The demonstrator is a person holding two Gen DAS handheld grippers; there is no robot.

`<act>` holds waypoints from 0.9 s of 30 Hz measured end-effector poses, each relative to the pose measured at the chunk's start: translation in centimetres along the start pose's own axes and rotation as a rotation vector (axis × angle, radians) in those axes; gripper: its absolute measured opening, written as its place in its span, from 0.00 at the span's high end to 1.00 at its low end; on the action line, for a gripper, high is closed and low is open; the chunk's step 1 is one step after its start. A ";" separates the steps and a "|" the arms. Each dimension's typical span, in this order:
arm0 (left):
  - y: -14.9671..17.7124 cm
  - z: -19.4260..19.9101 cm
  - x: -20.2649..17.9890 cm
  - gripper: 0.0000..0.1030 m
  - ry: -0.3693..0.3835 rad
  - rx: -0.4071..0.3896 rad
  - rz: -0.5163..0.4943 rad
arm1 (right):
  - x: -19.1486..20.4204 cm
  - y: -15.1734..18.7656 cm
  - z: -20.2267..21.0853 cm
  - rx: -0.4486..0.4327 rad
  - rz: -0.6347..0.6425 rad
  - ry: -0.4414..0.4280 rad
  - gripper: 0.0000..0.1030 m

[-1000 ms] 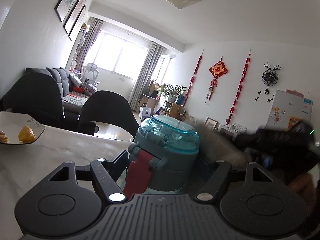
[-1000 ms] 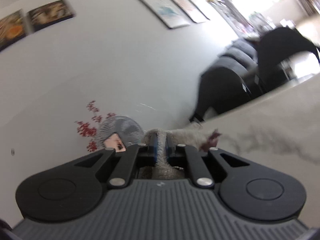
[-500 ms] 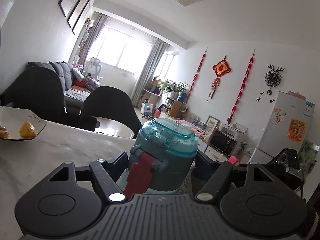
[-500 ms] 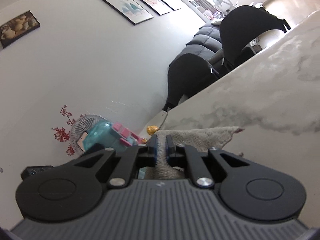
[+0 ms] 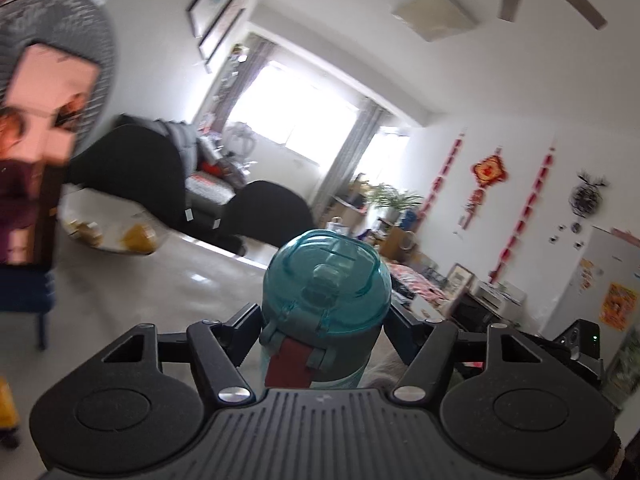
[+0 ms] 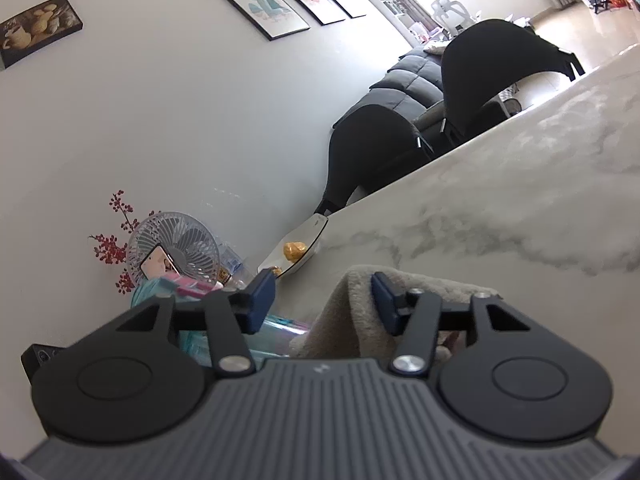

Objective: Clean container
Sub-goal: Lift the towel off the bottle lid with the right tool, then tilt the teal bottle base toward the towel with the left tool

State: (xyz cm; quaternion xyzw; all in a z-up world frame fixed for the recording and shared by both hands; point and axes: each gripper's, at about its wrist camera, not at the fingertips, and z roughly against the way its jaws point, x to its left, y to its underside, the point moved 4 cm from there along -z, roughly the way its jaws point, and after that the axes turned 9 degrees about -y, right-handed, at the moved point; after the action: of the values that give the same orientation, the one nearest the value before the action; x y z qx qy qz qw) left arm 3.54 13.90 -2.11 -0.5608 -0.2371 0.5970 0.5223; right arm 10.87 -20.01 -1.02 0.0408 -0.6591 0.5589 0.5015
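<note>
- the left tongs (image 5: pixel 322 320) sit in the lower middle of the left wrist view, pinching a teal water bottle (image 5: pixel 326 300) between their two fingers; the jaws have just been closing in on it.
- the bottle stands between the fingers with its translucent teal lid toward the camera and a dark red strap (image 5: pixel 290 366) hanging down its near side.
- behind it, a pale marble tabletop (image 5: pixel 192 276) runs to the left of the frame, carrying a white plate (image 5: pixel 108 224) with yellow food on it.
- a small grey desk fan (image 5: pixel 60 52) with a phone (image 5: pixel 36 120) propped against it fills the upper left of that blurred view.
- in the right wrist view, the right tongs (image 6: pixel 320 300) are spread wide; their jaws have just been opening.
- a beige cloth (image 6: pixel 344 320) lies bunched on the tabletop (image 6: pixel 500 216) between the fingers, against the right finger (image 6: pixel 386 302) and apart from the left one, so it is not clamped.
- the teal bottle (image 6: pixel 200 340) shows at the lower left of that frame, partly hidden behind the left finger (image 6: pixel 260 300).
- the fan (image 6: pixel 176 248), the phone (image 6: pixel 158 262) and the plate (image 6: pixel 296 248) stand farther back along the tabletop's edge, left of centre.
- two black chairs (image 6: pixel 372 152) stand beyond the tabletop in the upper right.
</note>
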 end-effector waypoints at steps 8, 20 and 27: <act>1.7 2.3 3.5 0.33 -0.005 0.052 0.069 | 0.0 0.7 -0.6 0.028 -0.009 -0.006 0.44; 4.9 2.4 6.5 0.29 0.021 0.161 0.120 | -0.7 1.7 -1.0 0.061 -0.031 0.022 0.40; 6.3 0.5 5.3 0.27 0.017 0.267 -0.060 | -1.6 1.9 -0.9 0.058 -0.051 0.044 0.40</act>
State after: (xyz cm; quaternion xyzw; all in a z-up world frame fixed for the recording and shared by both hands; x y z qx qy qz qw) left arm 1.81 16.61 -9.67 -0.4840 -0.1677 0.6024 0.6121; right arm 11.06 -19.48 -3.60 0.0597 -0.6303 0.5657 0.5284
